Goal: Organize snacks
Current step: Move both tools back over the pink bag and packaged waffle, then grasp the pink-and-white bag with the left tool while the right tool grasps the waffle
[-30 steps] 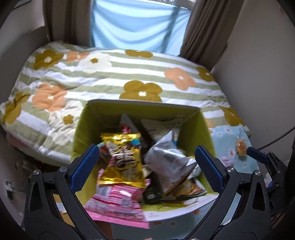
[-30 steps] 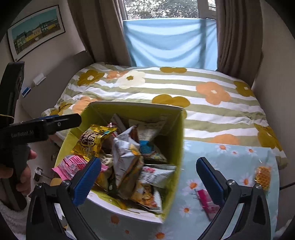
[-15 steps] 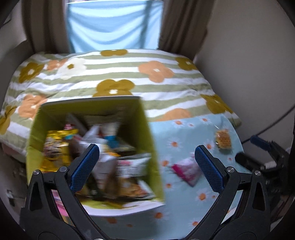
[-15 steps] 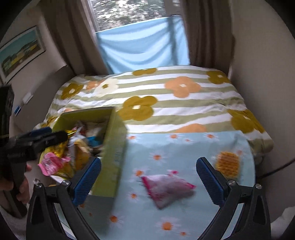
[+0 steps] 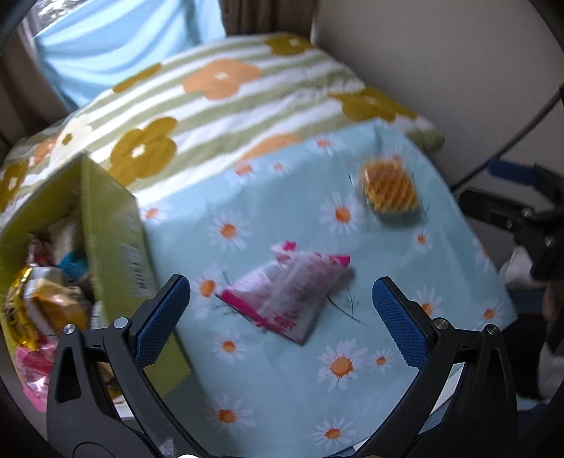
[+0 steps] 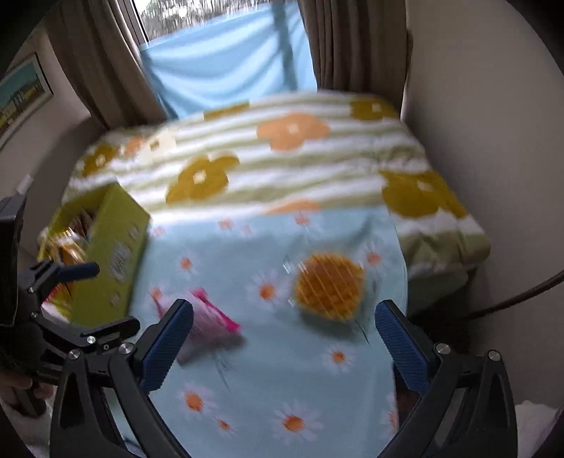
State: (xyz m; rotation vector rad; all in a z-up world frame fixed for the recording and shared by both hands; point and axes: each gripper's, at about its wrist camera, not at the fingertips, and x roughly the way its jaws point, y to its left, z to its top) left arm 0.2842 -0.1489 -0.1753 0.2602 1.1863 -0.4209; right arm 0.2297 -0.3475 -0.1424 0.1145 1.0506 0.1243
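Print on pink snack packet [image 5: 287, 294] and green box [image 5: 116, 225] blurred, unreadable; both hand-held grippers wide, empty.

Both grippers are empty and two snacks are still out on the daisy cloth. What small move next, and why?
Probably ease the left gripper down onto the pink packet: its jaws are open, already framing it, and the green box sits just to its left. The right gripper seems lined up with the round waffle snack.

Soft daylight from the window [image 6: 197, 21] behind the curtains lights both views evenly with weak shadows and no glare, while motion blur smears the bedspread [image 6: 282, 158] and the snacks, strongest in the right view, and fisheye bending darkens the corners.
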